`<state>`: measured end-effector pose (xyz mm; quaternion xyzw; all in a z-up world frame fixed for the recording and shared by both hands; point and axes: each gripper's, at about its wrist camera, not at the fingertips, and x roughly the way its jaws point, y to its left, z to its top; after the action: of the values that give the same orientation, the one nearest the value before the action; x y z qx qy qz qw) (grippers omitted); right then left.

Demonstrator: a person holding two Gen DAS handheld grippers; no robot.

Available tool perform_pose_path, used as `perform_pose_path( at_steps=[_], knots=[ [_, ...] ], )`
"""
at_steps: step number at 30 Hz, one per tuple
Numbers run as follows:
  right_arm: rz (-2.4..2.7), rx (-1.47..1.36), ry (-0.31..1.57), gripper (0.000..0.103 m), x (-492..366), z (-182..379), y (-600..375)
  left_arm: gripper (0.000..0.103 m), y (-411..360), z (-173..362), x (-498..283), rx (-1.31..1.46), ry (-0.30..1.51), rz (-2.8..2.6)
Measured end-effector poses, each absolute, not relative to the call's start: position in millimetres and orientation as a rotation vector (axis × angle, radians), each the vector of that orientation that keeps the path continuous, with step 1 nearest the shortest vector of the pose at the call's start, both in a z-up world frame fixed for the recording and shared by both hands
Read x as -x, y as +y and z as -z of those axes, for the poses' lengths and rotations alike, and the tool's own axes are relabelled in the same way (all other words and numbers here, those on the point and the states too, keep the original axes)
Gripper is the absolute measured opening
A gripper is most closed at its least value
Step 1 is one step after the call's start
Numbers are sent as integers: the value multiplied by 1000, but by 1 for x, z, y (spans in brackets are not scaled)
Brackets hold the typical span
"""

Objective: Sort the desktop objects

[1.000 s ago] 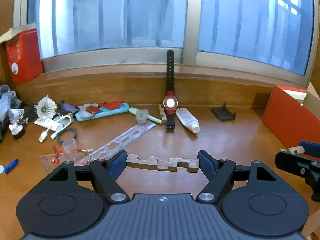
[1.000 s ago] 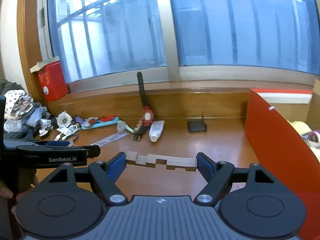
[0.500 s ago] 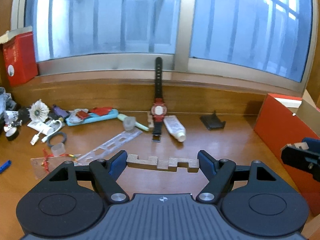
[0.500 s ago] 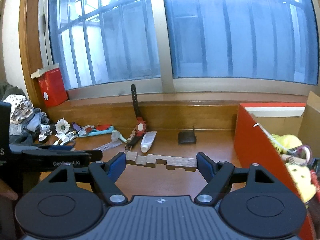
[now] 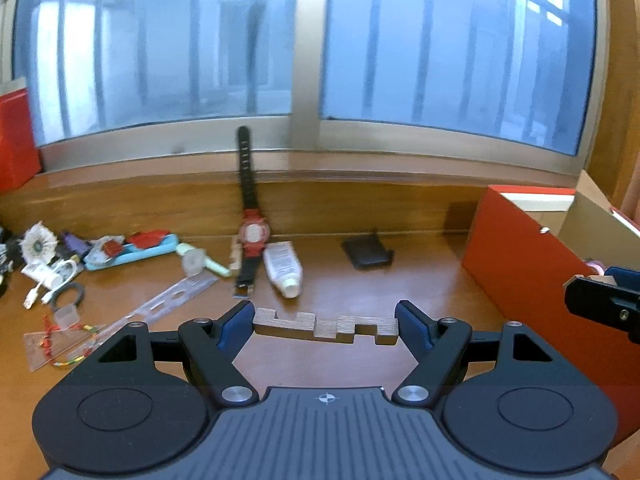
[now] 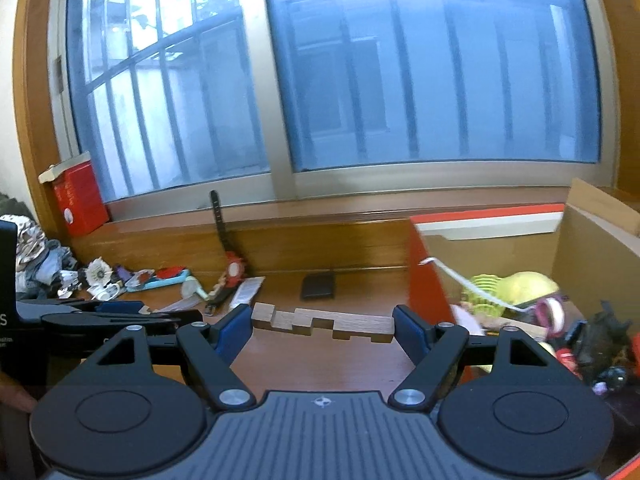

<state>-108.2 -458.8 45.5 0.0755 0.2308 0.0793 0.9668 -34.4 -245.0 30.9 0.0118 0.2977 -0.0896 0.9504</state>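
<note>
My left gripper (image 5: 326, 326) is shut on a notched wooden puzzle piece (image 5: 326, 327), held above the wooden desk (image 5: 360, 284). My right gripper (image 6: 322, 324) is shut on another notched wooden piece (image 6: 324, 322), held beside the open red box (image 6: 424, 288) at the right. The box holds several small things, among them a yellow-green toy (image 6: 516, 286). In the left wrist view the red box (image 5: 520, 264) stands at the right and the right gripper's fingers (image 5: 600, 306) show over its rim. The left gripper's fingers (image 6: 120, 316) show at the left of the right wrist view.
On the desk lie a red watch (image 5: 253, 236), a white tube (image 5: 285, 266), a clear ruler (image 5: 168, 298), a black stand (image 5: 367, 255), a teal case (image 5: 132, 254), a shuttlecock (image 5: 38, 242), cables and small clutter. A red carton (image 6: 78, 200) stands on the sill.
Both grippers have risen and moved right toward the red box, each still holding its wooden piece. The box's inside has come into the right wrist view.
</note>
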Motion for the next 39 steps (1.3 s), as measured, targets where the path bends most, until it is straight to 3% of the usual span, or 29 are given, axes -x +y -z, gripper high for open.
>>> perform_pose_path(
  at_steps=[39],
  knots=[
    [150,-270,397,78,147,-33,-624,76,-449,-59,38,-179,469,552]
  ],
)
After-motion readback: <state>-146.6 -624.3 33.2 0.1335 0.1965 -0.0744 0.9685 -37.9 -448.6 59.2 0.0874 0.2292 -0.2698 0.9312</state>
